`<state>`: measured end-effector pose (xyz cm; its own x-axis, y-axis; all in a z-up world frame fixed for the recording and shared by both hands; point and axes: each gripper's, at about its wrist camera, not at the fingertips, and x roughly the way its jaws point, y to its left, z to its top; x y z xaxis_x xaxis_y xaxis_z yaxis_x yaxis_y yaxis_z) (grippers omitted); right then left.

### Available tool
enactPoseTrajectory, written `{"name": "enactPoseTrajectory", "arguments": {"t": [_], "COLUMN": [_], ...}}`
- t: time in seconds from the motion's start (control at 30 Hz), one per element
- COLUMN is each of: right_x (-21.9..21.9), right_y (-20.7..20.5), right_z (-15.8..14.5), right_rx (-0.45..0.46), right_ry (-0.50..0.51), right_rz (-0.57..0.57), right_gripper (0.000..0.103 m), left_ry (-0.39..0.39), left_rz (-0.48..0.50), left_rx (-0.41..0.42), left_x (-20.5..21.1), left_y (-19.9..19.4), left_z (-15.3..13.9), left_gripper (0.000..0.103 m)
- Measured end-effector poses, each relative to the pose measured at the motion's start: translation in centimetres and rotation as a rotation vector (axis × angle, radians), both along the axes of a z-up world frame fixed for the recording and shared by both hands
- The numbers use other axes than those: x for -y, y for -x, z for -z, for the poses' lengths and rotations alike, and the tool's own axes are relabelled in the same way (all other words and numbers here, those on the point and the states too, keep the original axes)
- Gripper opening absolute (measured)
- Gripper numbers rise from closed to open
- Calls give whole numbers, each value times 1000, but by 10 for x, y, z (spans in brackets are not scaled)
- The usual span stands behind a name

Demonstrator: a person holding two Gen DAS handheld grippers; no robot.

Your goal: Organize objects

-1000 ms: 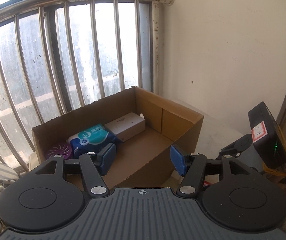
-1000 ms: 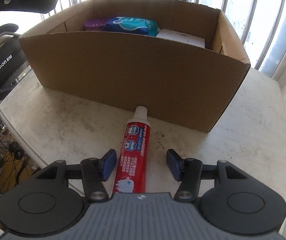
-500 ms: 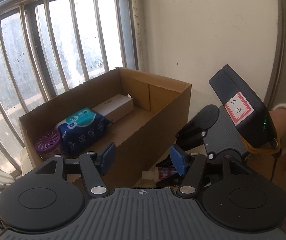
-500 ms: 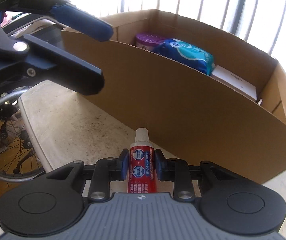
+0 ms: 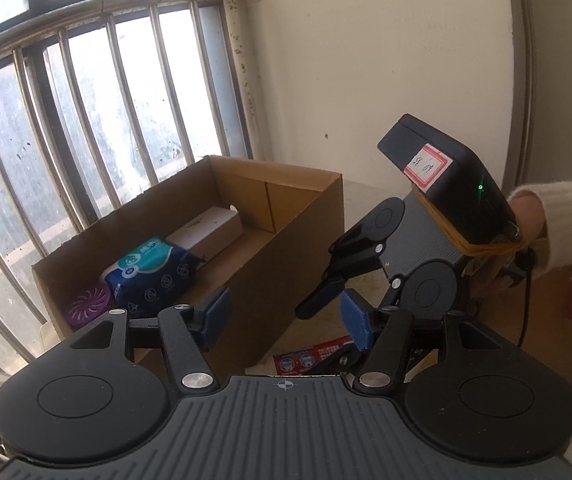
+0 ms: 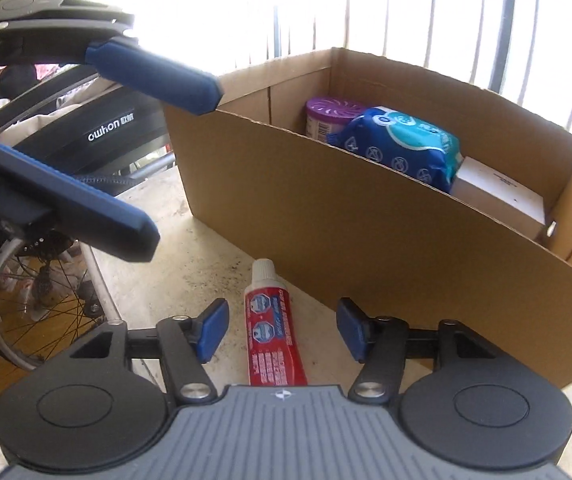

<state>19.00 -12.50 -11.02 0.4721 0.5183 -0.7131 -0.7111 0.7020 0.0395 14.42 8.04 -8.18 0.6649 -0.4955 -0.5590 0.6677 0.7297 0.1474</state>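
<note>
Your right gripper [image 6: 282, 332] has just been opening: its blue pads now stand spread either side of the red toothpaste tube [image 6: 272, 340], and neither pad touches it. The tube lies flat on the speckled stone ledge [image 6: 202, 256] at lower centre of the right wrist view, white cap pointing up the frame toward the cardboard box [image 6: 365, 240], just beside its near wall. The print on the tube is too small to read.

Your left gripper [image 5: 284, 320] is also spread, with nothing between its pads; in the right wrist view it reaches in from the upper left, partly covering the box's near corner. Behind it a black bicycle part reads "owhon" [image 6: 104, 130].

Inside the box, along the far wall, sit a purple-lidded tub [image 6: 327, 110], a blue and teal wipes pack [image 6: 401, 140] and a white carton [image 6: 497, 196]; their labels can't be made out.

In the left wrist view, a red-bordered sticker [image 5: 425, 166] on your right gripper's black housing carries handwritten digits, upside down and unclear. A white sleeve [image 5: 569, 220] shows at the right edge.
</note>
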Motion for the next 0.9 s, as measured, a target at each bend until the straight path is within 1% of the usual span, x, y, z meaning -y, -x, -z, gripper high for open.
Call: {"name": "enactPoseTrajectory", "arguments": {"t": [0.1,0.13,0.23,0.27,0.37,0.43,0.5,0.57,0.63,0.7,0.83,0.9], "right_x": [15,21,34,38,41,47,51,58,65,74,84,89], "right_y": [12,14,17,20,24,30,32,33,29,26,22,18], "right_z": [0,0,5,6,14,14,15,14,14,15,15,14], "right_rx": [-36,-65,-126,-127,-119,-92,-61,-53,-43,-45,-71,-90], "right_ry": [-17,-31,-73,-74,-46,-39,0,1,12,-9,-59,-87], "right_rz": [8,12,54,60,66,80,116,132,178,189,180,187], "right_gripper": [67,66,66,65,65,64,64,62,61,62,62,62], "left_ry": [-33,-43,-72,-78,-112,-133,-155,-190,-223,-240,-240,-248], "left_rz": [14,20,52,75,100,111,113,136,164,179,182,170], "left_rx": [-5,-7,-49,-57,-87,-109,-116,-127,-129,-137,-151,-176], "left_x": [6,7,16,19,29,34,37,42,47,51,50,47], "left_y": [5,6,6,6,-1,-10,-17,-24,-28,-34,-41,-46], "left_z": [4,6,17,21,35,47,57,67,72,76,76,78], "left_gripper": [59,55,52,52,52,52,52,51,51,51,52,52]}}
